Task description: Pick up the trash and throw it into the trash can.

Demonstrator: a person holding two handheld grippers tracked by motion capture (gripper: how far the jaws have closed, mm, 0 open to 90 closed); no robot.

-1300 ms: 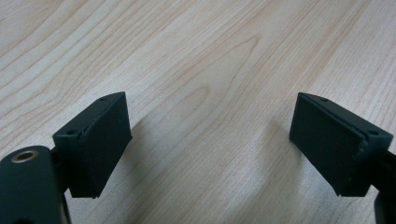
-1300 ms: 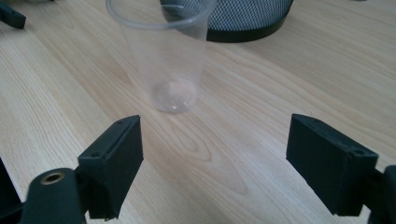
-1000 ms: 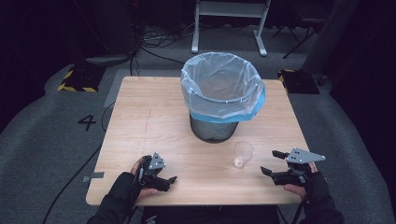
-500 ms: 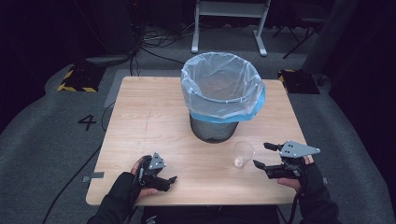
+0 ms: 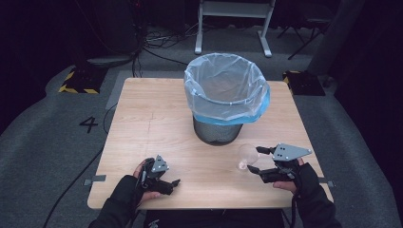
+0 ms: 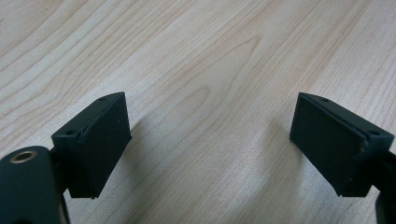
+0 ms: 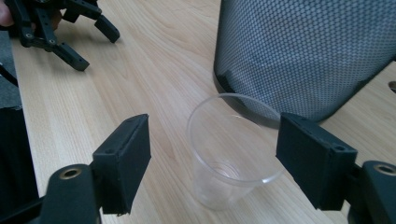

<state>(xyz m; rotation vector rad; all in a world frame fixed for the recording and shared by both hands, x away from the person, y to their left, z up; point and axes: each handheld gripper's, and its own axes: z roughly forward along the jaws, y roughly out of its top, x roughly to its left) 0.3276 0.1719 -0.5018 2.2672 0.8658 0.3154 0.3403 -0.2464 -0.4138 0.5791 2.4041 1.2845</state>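
Clear plastic cup (image 7: 232, 156), empty, upright on the table with its mouth up. It stands between the open jaws of the right gripper (image 7: 212, 156), slightly ahead of the pads, touching neither.

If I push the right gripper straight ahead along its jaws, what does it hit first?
Most likely the clear plastic cup, standing between the open jaws of the right gripper, which have just been closing. Just behind it stands the mesh bin.
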